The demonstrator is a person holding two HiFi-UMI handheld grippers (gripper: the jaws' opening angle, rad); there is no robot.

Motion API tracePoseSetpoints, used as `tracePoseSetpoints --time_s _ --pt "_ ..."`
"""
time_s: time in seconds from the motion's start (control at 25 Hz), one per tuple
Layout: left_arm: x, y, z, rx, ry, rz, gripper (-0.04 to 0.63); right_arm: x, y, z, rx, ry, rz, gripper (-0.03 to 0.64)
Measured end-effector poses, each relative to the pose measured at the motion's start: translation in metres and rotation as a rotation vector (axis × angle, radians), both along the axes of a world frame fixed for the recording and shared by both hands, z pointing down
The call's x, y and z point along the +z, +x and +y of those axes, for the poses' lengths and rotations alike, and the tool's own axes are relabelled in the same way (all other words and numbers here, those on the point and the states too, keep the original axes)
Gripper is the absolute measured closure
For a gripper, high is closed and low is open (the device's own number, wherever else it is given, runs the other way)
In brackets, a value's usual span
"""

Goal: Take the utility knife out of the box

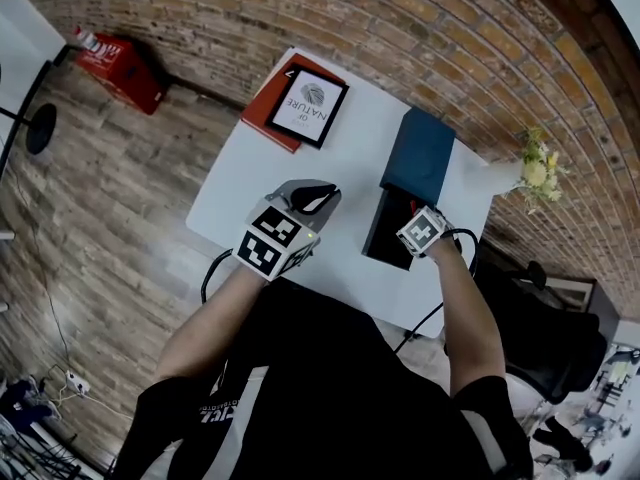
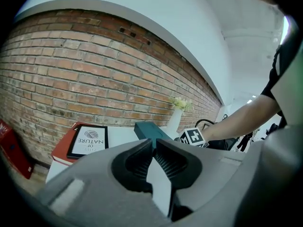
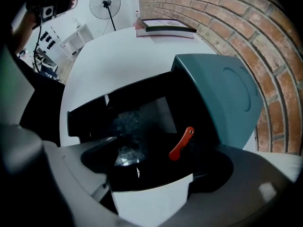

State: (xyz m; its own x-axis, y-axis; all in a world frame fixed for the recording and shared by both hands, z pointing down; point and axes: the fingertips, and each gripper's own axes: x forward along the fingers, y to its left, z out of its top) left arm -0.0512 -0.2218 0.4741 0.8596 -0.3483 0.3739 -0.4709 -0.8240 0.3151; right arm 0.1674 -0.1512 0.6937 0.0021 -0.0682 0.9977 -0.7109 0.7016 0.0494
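A white table (image 1: 245,183) stands against a brick wall. Near its right edge sits an open black box (image 1: 388,226), with its teal lid (image 1: 420,153) tipped back at the far end. A red book (image 1: 268,106) with a black-framed print on top lies at the far left corner, and a vase of yellow flowers (image 1: 533,171) stands at the far right corner. The left gripper (image 2: 153,144) hovers over the near edge, jaws pressed together with nothing between them. The right gripper (image 1: 418,233) points straight down over the box, jaws spread wide and gripping nothing. The red utility knife (image 3: 182,143) lies inside the box, on its dark floor, near the lid side.
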Motion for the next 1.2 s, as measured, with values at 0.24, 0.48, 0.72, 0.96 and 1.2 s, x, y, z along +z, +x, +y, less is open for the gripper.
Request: tracePoseSetpoints --time_s 0.24,0.48,0.72,0.96,1.2 --pt "0.001 0.006 -0.002 -0.01 -0.02 0.021 0.563 0.004 0.005 0.001 -0.011 -0.069 0.021 0.156" --pt "0.004 0.017 0.002 -0.033 -0.032 0.026 0.563 0.004 -0.018 0.031 -0.129 -0.122 -0.107 0.168" --pt "-0.005 0.032 0.016 -0.035 -0.016 0.021 0.568 -0.012 -0.012 0.016 -0.14 0.02 -0.136 0.256" --pt "-0.006 0.036 0.028 -0.051 -0.025 0.02 0.571 0.01 0.004 0.022 -0.294 -0.079 0.0 0.216" --pt "0.001 0.025 0.03 -0.086 -0.052 0.025 0.572 0.001 0.01 0.023 -0.255 -0.152 0.059 0.199"
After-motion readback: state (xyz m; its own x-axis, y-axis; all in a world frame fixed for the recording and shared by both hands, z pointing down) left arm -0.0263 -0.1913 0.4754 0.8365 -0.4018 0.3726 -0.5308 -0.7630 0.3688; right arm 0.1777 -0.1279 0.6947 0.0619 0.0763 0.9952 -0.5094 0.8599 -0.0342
